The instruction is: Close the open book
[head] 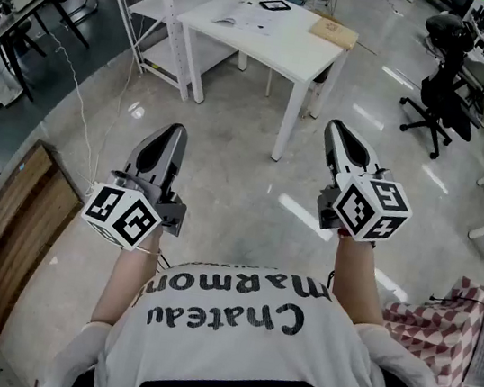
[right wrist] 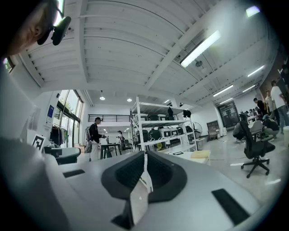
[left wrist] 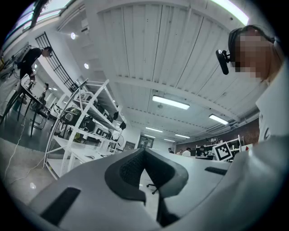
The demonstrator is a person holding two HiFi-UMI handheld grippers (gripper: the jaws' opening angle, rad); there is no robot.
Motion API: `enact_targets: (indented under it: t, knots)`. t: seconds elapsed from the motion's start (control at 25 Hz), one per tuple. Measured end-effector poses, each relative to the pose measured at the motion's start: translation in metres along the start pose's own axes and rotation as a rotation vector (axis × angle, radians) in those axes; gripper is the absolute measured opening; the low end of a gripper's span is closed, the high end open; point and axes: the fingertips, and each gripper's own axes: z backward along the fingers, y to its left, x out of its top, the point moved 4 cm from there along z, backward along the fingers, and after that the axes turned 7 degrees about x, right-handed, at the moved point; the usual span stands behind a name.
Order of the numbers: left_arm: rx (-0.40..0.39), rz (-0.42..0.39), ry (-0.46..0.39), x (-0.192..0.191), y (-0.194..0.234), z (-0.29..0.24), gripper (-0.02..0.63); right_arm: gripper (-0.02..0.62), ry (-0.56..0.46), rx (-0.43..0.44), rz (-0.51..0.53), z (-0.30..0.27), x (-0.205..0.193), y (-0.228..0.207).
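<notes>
The open book (head: 249, 18) lies flat with its pale pages up on the far side of a white table (head: 287, 54), well ahead of me. Both grippers hang in the air in front of my chest, over the floor and far short of the table. In the head view my left gripper (head: 168, 131) points forward with its jaws together and nothing in them. My right gripper (head: 336, 128) is held the same way and is also shut. The left gripper view shows the left gripper (left wrist: 144, 151) tipped slightly upward. The right gripper view shows the right gripper (right wrist: 144, 154) level, with a thin pale sliver along the seam of its jaws.
On the table, a black tablet-like slab (head: 274, 4) and a tan box (head: 334, 32) sit beside the book. A white shelving rack (head: 163, 2) stands left of it and black office chairs (head: 442, 83) to the right. A wooden board (head: 12, 234) lies at lower left.
</notes>
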Motion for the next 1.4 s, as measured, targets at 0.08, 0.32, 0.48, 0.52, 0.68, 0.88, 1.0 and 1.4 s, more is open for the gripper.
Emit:
enact_targets:
  t: [0.08, 0.32, 0.48, 0.52, 0.68, 0.88, 1.0, 1.4]
  knots:
    - [-0.003, -0.003, 0.006, 0.003, 0.005, 0.006, 0.023, 0.041, 0.004, 0.002, 0.002, -0.004, -0.001, 0.010]
    - [-0.014, 0.009, 0.017, 0.016, 0.029, 0.016, 0.023, 0.041, 0.021, -0.004, 0.013, -0.021, -0.004, 0.036]
    - [-0.025, 0.016, 0.030, 0.023, 0.046, 0.022, 0.023, 0.041, 0.025, -0.016, 0.007, -0.031, -0.005, 0.053]
    - [-0.027, 0.018, 0.032, 0.023, 0.051, 0.024, 0.023, 0.041, 0.022, -0.018, -0.002, -0.033, -0.007, 0.057]
    - [-0.034, 0.027, 0.043, 0.019, 0.067, 0.033, 0.023, 0.041, 0.023, -0.029, -0.075, -0.039, -0.025, 0.066]
    - [-0.041, 0.070, 0.046, 0.009, 0.089, 0.042, 0.023, 0.041, 0.091, -0.066, -0.100, -0.056, -0.055, 0.075]
    - [-0.019, 0.073, 0.066, 0.005, 0.103, 0.042, 0.023, 0.041, 0.126, -0.071, -0.122, -0.070, -0.066, 0.077]
    - [0.008, 0.052, 0.049, 0.010, 0.152, -0.019, 0.023, 0.041, 0.133, -0.028, -0.108, -0.157, -0.067, 0.043]
